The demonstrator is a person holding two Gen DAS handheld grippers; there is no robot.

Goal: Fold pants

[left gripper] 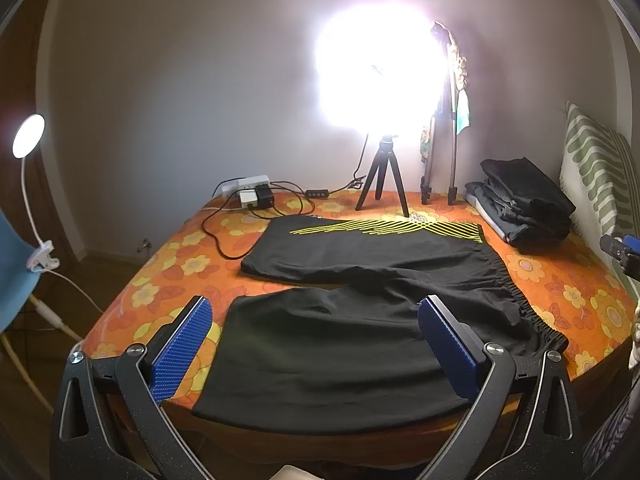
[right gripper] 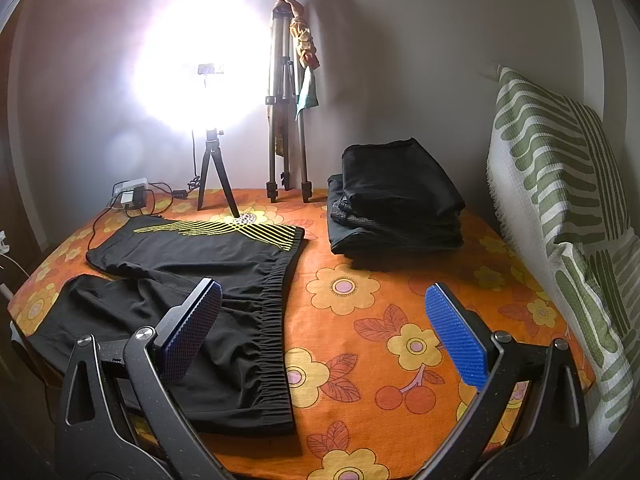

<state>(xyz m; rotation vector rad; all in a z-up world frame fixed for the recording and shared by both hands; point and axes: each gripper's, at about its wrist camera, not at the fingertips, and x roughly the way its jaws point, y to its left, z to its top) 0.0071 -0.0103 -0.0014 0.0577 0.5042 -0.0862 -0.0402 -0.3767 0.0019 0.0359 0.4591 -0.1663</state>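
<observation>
Black shorts-style pants (left gripper: pixel 360 304) with yellow stripes on the far leg lie spread flat on the orange flowered bed cover (left gripper: pixel 172 268). Their elastic waistband is at the right. My left gripper (left gripper: pixel 316 340) is open and empty, hovering above the near leg. My right gripper (right gripper: pixel 324 332) is open and empty, hovering near the waistband (right gripper: pixel 272 320), with its left finger over the pants (right gripper: pixel 180 280). The right gripper's tip also shows at the right edge of the left wrist view (left gripper: pixel 622 250).
A stack of folded dark clothes (right gripper: pixel 392 208) sits at the back right. A bright lamp on a small tripod (right gripper: pixel 214 176), a taller folded tripod (right gripper: pixel 286 120), a power strip with cables (left gripper: pixel 248 192) and a green-striped pillow (right gripper: pixel 560 208) border the bed. A clip lamp (left gripper: pixel 30 136) stands left.
</observation>
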